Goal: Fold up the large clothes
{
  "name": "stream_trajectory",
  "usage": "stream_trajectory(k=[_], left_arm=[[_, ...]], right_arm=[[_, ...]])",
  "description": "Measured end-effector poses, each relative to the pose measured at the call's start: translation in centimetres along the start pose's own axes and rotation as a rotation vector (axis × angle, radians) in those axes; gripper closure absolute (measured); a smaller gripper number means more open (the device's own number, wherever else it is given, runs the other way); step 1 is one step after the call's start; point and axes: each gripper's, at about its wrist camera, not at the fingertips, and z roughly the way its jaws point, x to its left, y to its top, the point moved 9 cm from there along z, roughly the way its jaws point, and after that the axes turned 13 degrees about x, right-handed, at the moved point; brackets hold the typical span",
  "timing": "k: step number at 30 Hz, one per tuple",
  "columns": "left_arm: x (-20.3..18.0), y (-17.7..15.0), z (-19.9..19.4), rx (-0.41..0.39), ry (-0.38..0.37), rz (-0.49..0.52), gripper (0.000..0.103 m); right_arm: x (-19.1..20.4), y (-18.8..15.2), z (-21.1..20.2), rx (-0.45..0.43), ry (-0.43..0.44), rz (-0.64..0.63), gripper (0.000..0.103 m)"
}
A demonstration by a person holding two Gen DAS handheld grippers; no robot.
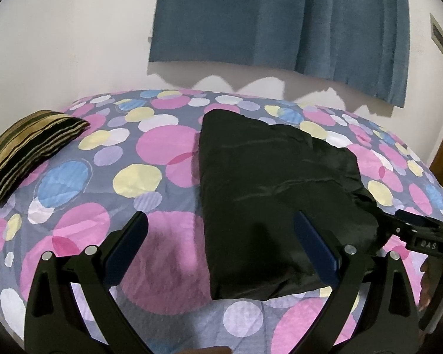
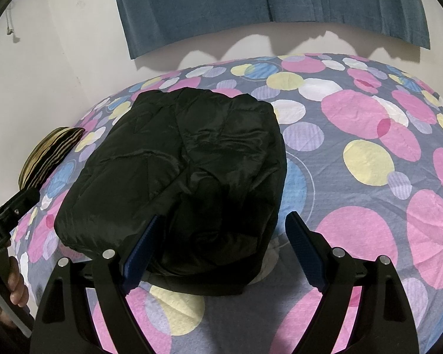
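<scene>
A black puffy jacket (image 1: 280, 194) lies folded into a compact bundle on the bed; it also shows in the right wrist view (image 2: 186, 177). My left gripper (image 1: 221, 224) is open and empty, hovering over the bundle's near left edge. My right gripper (image 2: 224, 224) is open and empty above the bundle's near right corner. The right gripper also shows at the right edge of the left wrist view (image 1: 419, 230). The left gripper shows at the left edge of the right wrist view (image 2: 11, 215), held by a hand.
The bed has a sheet with pink, yellow and blue circles (image 1: 150, 153), also seen in the right wrist view (image 2: 369, 159). A striped brown cushion (image 1: 29, 147) lies at the far left. A blue curtain (image 1: 280, 20) hangs on the white wall behind.
</scene>
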Motion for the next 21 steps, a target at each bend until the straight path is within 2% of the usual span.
stream_trajectory(k=[4, 7, 12, 14, 16, 19, 21], left_arm=[[-0.3, 0.0, 0.3, 0.015, -0.015, 0.002, 0.004], [0.0, -0.1, 0.3, 0.012, -0.029, -0.042, 0.002], [0.1, -0.4, 0.8, 0.059, -0.114, -0.089, 0.002], [0.5, -0.3, 0.8, 0.041, -0.082, -0.087, 0.002], [1.6, -0.1, 1.1, 0.029, -0.006, -0.073, 0.002], [3.8, 0.1, 2.4, 0.053, 0.055, -0.046, 0.002], [6.0, 0.3, 3.1, 0.061, 0.093, -0.067, 0.002]], right_arm=[[0.0, -0.1, 0.0, 0.001, 0.001, -0.002, 0.018], [0.0, -0.1, 0.0, 0.001, 0.001, -0.002, 0.018], [0.0, -0.1, 0.0, 0.003, 0.003, -0.004, 0.018], [0.1, -0.1, 0.0, 0.002, 0.006, -0.001, 0.018], [0.0, -0.2, -0.1, 0.004, 0.009, -0.003, 0.018], [-1.2, -0.1, -0.6, -0.005, -0.004, -0.002, 0.018], [-2.9, -0.1, -0.9, -0.009, -0.010, 0.011, 0.015]])
